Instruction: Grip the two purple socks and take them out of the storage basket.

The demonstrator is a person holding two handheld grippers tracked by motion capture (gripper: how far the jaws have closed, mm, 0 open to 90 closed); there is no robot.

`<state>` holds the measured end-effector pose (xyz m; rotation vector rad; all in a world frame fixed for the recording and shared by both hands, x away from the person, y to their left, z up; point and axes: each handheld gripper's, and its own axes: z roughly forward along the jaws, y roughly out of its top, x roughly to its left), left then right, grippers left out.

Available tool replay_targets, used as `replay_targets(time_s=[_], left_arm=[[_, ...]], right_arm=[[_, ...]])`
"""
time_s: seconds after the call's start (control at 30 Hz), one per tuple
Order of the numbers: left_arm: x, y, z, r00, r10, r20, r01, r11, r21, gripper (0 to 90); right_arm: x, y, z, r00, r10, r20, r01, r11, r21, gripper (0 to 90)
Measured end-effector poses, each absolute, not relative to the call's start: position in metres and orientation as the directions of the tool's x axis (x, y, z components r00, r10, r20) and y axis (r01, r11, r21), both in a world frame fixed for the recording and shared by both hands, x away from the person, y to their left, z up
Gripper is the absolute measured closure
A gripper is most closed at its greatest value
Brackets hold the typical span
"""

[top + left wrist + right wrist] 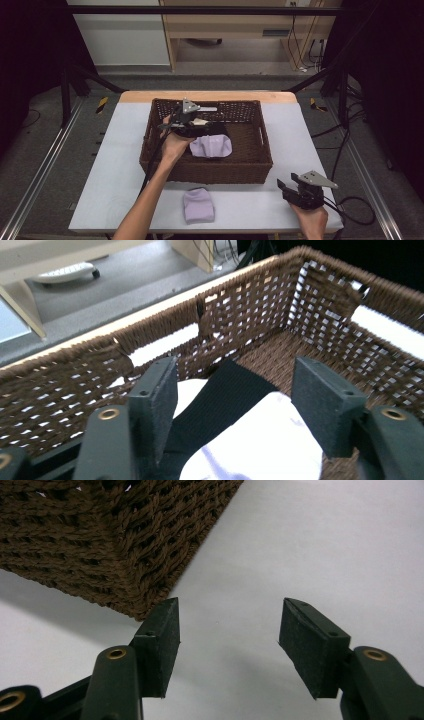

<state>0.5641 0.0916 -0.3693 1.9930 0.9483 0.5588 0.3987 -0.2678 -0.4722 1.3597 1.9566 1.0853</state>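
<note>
Garment in hand: I see a white cloth with a black band (220, 405) lying inside the basket (210, 170), between my left gripper (197, 121) jaws, pads apart from it
Handling: soft, light, floppy, I judge; best pinched at a bunched fold
Neighbours: lilac bundle (211, 146) beside it; another lilac bundle (198, 205) on the table (120, 165)
Right gripper (286, 186): jaws spread, nothing between them

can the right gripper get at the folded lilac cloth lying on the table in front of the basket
Probably yes. The right gripper is open and empty over the white table cover, the lilac cloth lies apart from the basket, and nothing sits between gripper and cloth.
</note>
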Motion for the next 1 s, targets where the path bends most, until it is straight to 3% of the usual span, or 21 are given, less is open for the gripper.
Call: replay_targets(time_s=[0.27,0.63,1.0], left_arm=[[0.580,0.085,-0.391,0.598,0.801,0.002,0.513,-0.384,0.768,30.7],[0.581,0.078,-0.401,0.627,0.778,0.047,0.526,-0.466,0.712,37.7],[0.590,0.079,-0.412,0.599,0.801,0.003,0.630,-0.473,0.616,20.7]], right_arm=[[0.399,-0.269,-0.472,-0.365,0.931,0.024,0.512,0.179,0.840,41.7],[0.399,-0.269,-0.472,-0.364,0.931,0.037,0.517,0.169,0.839,41.9],[0.399,-0.269,-0.472,-0.366,0.930,0.041,0.518,0.167,0.839,42.3]])
